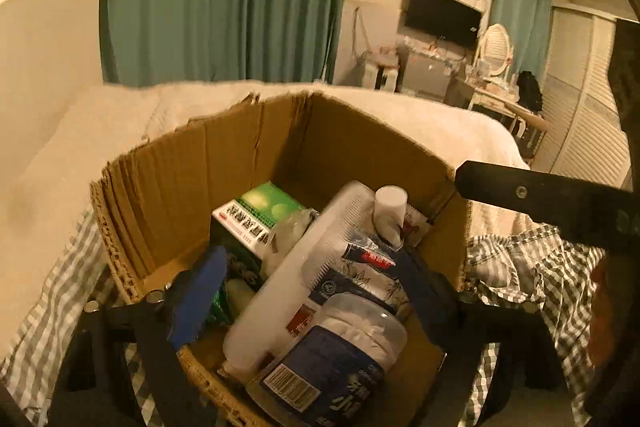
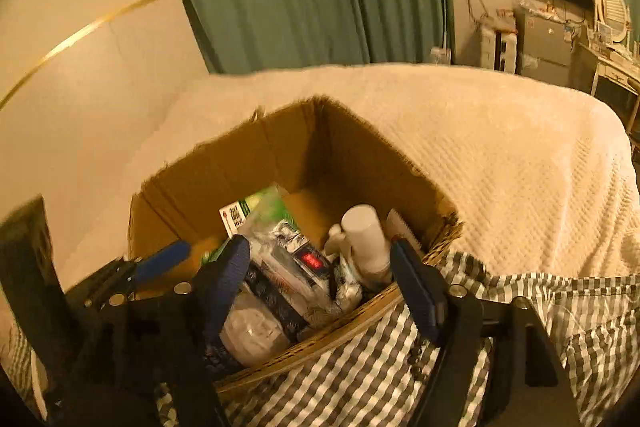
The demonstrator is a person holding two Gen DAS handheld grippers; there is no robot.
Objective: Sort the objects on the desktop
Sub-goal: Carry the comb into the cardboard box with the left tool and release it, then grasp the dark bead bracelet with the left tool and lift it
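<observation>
In the cardboard box (image 1: 208, 163): green-white carton (image 1: 256, 215), print unreadable | left gripper (image 1: 316, 291), right gripper (image 2: 320, 279): fingers apart, empty

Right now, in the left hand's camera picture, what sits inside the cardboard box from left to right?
Green and white carton → clear flat plastic case → small white bottle. All lie in the cardboard box.

Open cardboard box (image 1: 192, 179) just below/ahead of both grippers – packed w/ green-white carton (image 1: 256, 211), white bottle (image 1: 390, 215), blue-label jar (image 1: 340, 359), lying jumbled.
</observation>
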